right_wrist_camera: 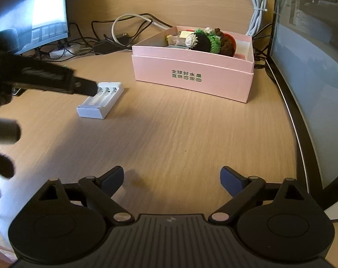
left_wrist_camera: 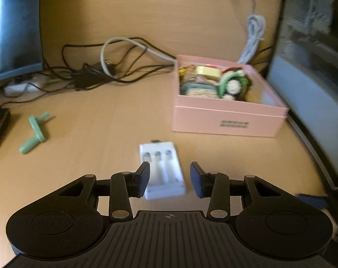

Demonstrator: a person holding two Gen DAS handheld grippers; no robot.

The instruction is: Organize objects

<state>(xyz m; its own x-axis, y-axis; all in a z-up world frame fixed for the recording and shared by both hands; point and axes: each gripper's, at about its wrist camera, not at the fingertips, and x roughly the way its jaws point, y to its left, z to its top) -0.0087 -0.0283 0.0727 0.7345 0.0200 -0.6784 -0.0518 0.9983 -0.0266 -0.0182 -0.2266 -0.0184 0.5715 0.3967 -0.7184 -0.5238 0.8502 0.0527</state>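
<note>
Left gripper (left_wrist_camera: 170, 178), nearest the left wrist camera: jaws apart, straddling the near end of a white battery charger (left_wrist_camera: 163, 170) that lies flat on the wooden desk (left_wrist_camera: 102, 134); whether either pad touches the charger cannot be told. Right gripper (right_wrist_camera: 172, 178): jaws spread wide over bare desk, nothing between them. Beyond the charger, to its right, stands an open pink box (left_wrist_camera: 227, 120) filled with small items, among them crocheted pieces (right_wrist_camera: 204, 39). Well to the left lies a pale green plastic part (left_wrist_camera: 35, 131). Behind, tangled black and white cables (left_wrist_camera: 115, 67); monitors flank both sides.
</note>
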